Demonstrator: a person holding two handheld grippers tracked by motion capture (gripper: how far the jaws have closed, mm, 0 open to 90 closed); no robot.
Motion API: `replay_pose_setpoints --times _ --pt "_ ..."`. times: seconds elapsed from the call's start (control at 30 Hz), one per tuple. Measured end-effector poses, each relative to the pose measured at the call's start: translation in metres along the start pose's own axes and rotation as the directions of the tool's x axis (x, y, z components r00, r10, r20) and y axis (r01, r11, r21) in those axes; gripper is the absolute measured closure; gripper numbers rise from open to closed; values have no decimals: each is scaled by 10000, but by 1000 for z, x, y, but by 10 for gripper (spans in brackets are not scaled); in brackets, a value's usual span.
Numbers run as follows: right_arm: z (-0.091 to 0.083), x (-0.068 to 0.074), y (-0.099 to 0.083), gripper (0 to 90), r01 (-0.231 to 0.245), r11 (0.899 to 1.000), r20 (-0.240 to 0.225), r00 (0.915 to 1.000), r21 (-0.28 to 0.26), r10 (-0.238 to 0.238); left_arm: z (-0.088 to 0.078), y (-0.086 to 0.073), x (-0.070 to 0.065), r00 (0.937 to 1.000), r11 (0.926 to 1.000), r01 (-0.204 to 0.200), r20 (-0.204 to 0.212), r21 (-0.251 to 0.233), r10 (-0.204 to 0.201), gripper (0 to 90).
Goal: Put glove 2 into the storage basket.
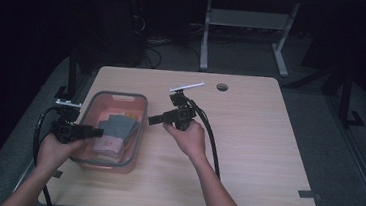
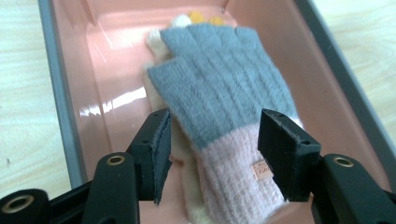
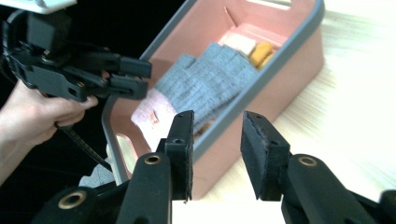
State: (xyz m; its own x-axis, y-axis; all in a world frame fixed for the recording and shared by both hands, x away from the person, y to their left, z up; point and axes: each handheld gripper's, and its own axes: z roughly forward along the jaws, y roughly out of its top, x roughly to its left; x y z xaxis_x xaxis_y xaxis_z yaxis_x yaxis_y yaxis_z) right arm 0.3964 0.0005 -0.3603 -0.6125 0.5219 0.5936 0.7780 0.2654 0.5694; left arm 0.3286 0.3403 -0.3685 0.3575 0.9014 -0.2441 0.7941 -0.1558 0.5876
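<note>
Worktop (image 1: 248,139): pale wood, mid-frame in the high view. Pink bin (image 1: 139,124), grey rim, at its left of centre. In the bin, a grey-and-pink knit glove (image 2: 219,93) lying flat over cream fabric; small yellow pieces at the far end. Left tool (image 2: 212,156): spread, straddling the glove's pink cuff, not pinching. Right tool (image 3: 215,154): spread, empty, outside the bin's near wall. Risk, as I judge it: closing low could catch the cream layer too, dragging both out.
</note>
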Motion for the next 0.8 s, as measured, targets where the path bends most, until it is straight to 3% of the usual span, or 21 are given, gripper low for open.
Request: replay_pose_setpoints --times 0.37,0.8 --pt "-22 -15 -12 534 -97 9998 272 9996 -146 101 -8 6 -12 9997 9986 -199 154 -497 206 410" --pt "-36 -27 -21 452 -180 9994 484 9986 -311 195 -8 14 -32 9949 9963 -465 858 -720 527 370"
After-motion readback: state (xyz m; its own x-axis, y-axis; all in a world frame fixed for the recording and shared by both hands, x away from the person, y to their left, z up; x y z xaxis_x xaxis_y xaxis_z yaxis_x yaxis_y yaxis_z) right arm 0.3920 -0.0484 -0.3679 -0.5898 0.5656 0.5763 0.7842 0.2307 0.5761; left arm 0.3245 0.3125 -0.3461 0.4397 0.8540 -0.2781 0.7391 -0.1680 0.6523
